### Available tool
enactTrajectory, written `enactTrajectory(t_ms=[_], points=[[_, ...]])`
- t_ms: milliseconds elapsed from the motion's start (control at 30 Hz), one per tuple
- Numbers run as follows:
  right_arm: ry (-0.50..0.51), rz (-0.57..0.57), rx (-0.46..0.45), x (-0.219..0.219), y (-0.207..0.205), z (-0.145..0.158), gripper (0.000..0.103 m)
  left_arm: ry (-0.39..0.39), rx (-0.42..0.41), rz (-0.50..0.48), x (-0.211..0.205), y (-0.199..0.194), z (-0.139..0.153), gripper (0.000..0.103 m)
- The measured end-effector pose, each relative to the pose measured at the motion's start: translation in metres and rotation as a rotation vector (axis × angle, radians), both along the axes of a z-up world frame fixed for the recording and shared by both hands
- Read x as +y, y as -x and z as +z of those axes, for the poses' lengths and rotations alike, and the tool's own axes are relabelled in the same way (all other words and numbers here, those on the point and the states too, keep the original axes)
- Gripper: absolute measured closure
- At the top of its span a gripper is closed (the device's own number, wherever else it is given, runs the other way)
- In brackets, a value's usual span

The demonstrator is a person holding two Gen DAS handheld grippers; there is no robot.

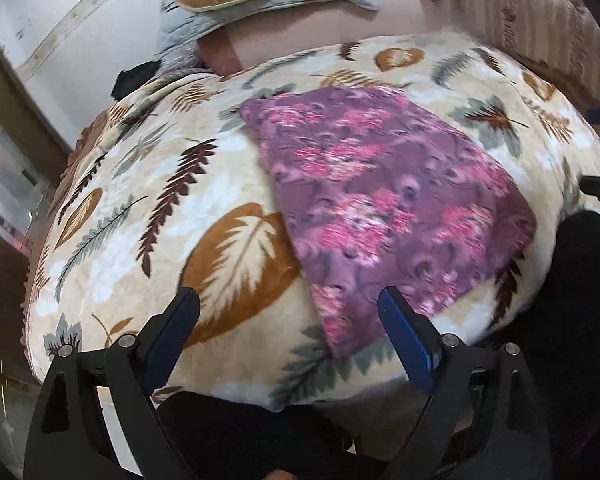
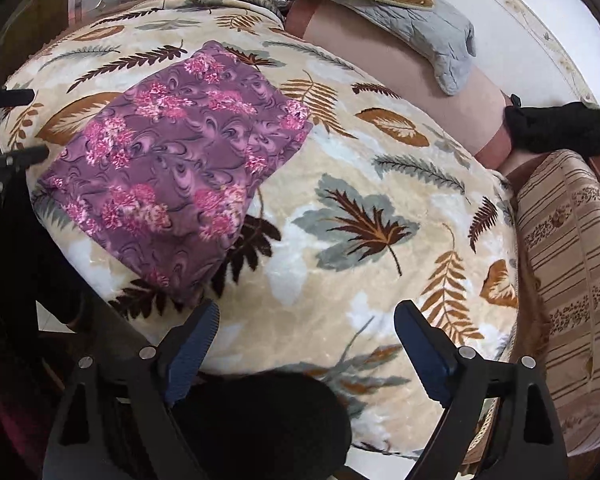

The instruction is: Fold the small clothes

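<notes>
Both the left tongs (image 1: 288, 316) and right tongs (image 2: 306, 330) hang wide and empty above the blanket (image 2: 340, 216). The folded purple cloth (image 1: 380, 200) looks flat; I'd press its edges square before moving on.

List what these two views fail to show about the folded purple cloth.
- Purple floral cloth: left wrist view is motion-blurred, so fold edges and layer count are unclear.
- Its underside: hidden against the leaf-print blanket in both views.
- Garment type: no seams or openings readable in the right wrist view.
</notes>
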State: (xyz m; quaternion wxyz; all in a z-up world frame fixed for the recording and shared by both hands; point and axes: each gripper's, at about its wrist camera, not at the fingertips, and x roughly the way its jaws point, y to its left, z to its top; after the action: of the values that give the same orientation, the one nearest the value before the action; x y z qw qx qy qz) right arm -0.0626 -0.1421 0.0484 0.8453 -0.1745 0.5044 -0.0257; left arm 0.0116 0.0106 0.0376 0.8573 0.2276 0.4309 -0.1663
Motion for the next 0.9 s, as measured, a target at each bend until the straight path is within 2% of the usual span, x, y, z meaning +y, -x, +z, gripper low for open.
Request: enactTrajectory(t_ms=[133, 367, 733, 900], points=[[-0.003, 0.015, -0.024, 0.006, 0.01, 0.004, 0.013, 0.001, -0.001, -0.024, -0.005, 0.012, 0.001, 0.011], [-0.005, 0.02, -0.058, 0.011, 0.02, 0.012, 0.012, 0.056, 0.037, -0.042, -0.009, 0.024, 0.006, 0.011], [-0.048, 0.002, -0.07, 0.011, 0.022, 0.015, 0.012, 0.054, 0.061, -0.086, -0.017, 0.041, 0.006, 0.011], [-0.055, -0.001, -0.058, 0.01, 0.021, 0.011, 0.012, 0.063, 0.076, -0.14, -0.024, 0.05, 0.003, 0.011]])
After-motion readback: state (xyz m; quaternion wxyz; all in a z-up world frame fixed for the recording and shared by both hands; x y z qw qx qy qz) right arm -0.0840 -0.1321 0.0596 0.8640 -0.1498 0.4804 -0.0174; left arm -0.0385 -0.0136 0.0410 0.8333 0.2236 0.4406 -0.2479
